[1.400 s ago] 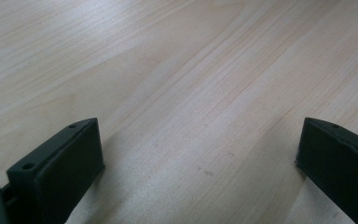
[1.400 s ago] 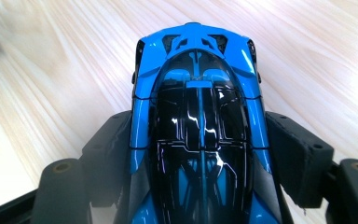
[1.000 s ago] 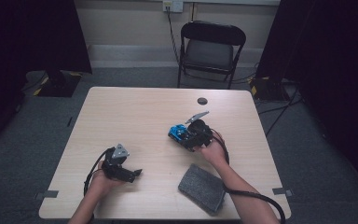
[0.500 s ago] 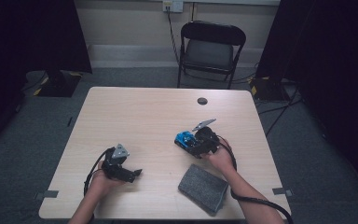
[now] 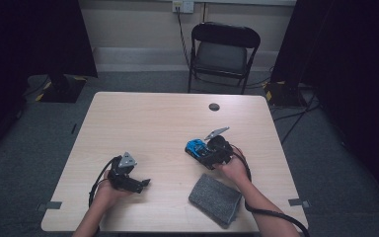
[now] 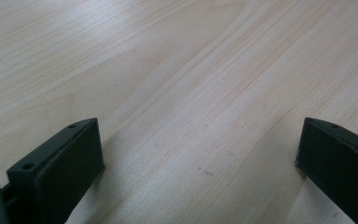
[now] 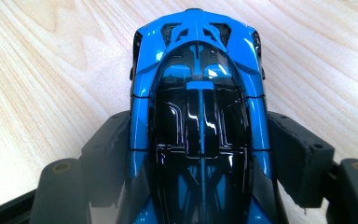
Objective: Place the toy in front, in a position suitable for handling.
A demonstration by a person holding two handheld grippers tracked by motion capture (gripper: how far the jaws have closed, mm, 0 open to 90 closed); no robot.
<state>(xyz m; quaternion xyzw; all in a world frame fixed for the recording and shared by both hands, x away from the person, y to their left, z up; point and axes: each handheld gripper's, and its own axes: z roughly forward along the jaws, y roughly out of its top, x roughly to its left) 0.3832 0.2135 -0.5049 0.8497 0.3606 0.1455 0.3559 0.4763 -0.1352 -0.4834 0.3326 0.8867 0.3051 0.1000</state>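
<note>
Your right gripper [image 5: 203, 153] is clamped on the blue toy car [image 7: 198, 107]: in the right gripper view both black jaws press against the car's flanks, one on each side, with the blue-and-black roof running up between them. From the high view the car [image 5: 195, 147] sits low over the table [image 5: 143, 118], right of centre, closer to the right edge than to the left and about midway between the far and near edges. Whether its wheels touch the wood you cannot tell from these views.

Your left gripper [image 5: 137, 184] rests near the front left corner, jaws released and standing wide apart. The left gripper view shows bare wood grain between its jaws [image 6: 200, 154]. It is well apart from the car.

A grey cloth pad [image 5: 215, 199] lies near the front edge, just beside your right forearm, apart from the car. A small dark disc [image 5: 214, 106] sits near the far edge, toward the right. A black folding chair [image 5: 222, 52] stands beyond the far edge.
</note>
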